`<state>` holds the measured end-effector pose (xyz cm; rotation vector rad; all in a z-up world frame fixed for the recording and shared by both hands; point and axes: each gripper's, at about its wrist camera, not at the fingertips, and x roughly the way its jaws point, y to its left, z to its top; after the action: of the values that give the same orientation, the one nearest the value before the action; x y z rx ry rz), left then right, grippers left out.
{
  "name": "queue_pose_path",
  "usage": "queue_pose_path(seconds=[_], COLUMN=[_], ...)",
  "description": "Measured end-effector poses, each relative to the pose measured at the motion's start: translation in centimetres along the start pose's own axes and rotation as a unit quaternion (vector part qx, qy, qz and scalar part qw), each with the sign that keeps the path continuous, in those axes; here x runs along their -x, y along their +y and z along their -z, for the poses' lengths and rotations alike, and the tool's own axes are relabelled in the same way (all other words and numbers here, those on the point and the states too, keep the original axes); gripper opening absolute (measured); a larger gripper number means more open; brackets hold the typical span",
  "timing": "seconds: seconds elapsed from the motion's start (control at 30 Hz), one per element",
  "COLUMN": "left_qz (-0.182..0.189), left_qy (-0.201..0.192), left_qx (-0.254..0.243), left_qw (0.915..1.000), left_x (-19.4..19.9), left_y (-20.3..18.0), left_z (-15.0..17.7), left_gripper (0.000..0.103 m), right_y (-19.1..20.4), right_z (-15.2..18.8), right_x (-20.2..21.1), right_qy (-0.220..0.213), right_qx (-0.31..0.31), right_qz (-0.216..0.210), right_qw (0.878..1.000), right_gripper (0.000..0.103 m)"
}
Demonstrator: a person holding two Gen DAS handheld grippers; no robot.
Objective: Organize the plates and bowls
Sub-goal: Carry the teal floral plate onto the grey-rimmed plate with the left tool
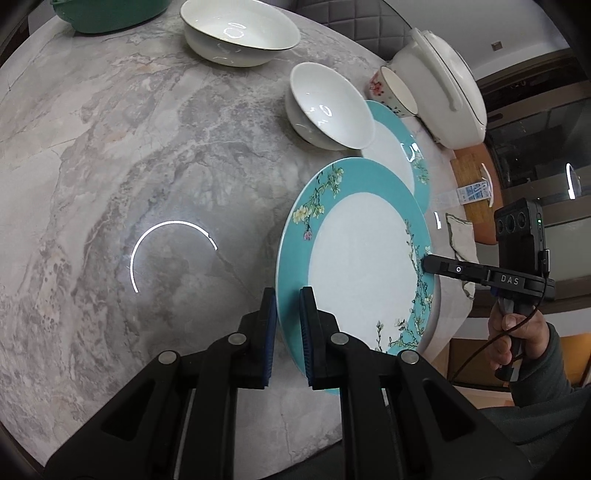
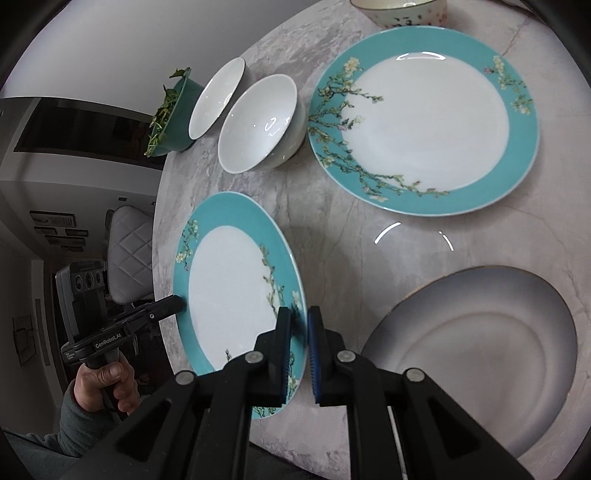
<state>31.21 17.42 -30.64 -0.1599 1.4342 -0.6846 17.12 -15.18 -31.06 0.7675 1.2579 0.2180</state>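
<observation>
A teal-rimmed plate with a blossom pattern [image 1: 362, 266] [image 2: 232, 288] hangs tilted above the marble table [image 1: 129, 147], held at two opposite edges. My left gripper [image 1: 287, 299] is shut on its near rim, one blue pad on each face. My right gripper [image 2: 299, 314] is shut on the other rim; its tip [image 1: 428, 264] shows at the plate's far edge in the left wrist view. A second matching plate [image 1: 391, 155] [image 2: 424, 122] lies flat on the table. Beside it stands a small white bowl [image 1: 328, 103] [image 2: 258, 122], and further off a wider white bowl [image 1: 240, 29] [image 2: 216, 98].
A grey gold-rimmed plate [image 2: 480, 350] lies near the right gripper. A floral cup [image 1: 395, 92] and a white lidded pot [image 1: 443, 85] stand by the table edge. A green bowl of leaves [image 2: 173, 114] sits at the far side. Padded chairs [image 2: 129, 251] surround the table.
</observation>
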Motion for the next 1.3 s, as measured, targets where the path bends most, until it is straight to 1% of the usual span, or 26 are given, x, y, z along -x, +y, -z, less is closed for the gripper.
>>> queue_pose_path(seconds=[0.13, 0.23, 0.47, 0.57, 0.67, 0.87, 1.1, 1.3], left_qz=[0.003, 0.002, -0.005, -0.008, -0.011, -0.017, -0.034, -0.050], left_qy=[-0.004, -0.004, -0.008, -0.007, 0.002, 0.014, 0.027, 0.034], left_qx=[-0.001, 0.000, 0.016, 0.025, 0.029, 0.037, 0.036, 0.035], left_qw=[1.0000, 1.0000, 0.9998, 0.9996, 0.9995, 0.9991, 0.9984, 0.9975], left_x=[0.5, 0.2, -1.3, -2.8, -5.0, -9.1, -12.7, -14.9], left_y=[-2.1, -3.8, -8.4, -10.5, -12.5, -15.2, -17.0, -17.8], left_z=[0.9, 1.5, 3.5, 4.7, 5.6, 7.3, 8.6, 9.4], left_gripper=[0.010, 0.010, 0.010, 0.010, 0.010, 0.010, 0.011, 0.012], right_y=[-0.3, -0.9, -4.0, -6.3, -8.5, -12.2, -15.1, -16.4], right_z=[0.6, 1.0, 1.3, 1.4, 1.4, 1.5, 2.2, 2.7], right_x=[1.6, 3.0, 5.3, 6.5, 7.6, 8.8, 8.9, 8.7], right_qy=[-0.003, -0.004, 0.012, 0.022, 0.026, 0.039, 0.051, 0.055], right_qx=[0.000, 0.002, 0.013, 0.017, 0.015, 0.014, 0.020, 0.029], right_qz=[0.000, -0.001, -0.010, -0.008, -0.006, 0.004, 0.016, 0.026], right_qw=[1.000, 1.000, 1.000, 1.000, 1.000, 0.999, 0.998, 0.998], right_gripper=[0.011, 0.011, 0.011, 0.011, 0.011, 0.011, 0.011, 0.011])
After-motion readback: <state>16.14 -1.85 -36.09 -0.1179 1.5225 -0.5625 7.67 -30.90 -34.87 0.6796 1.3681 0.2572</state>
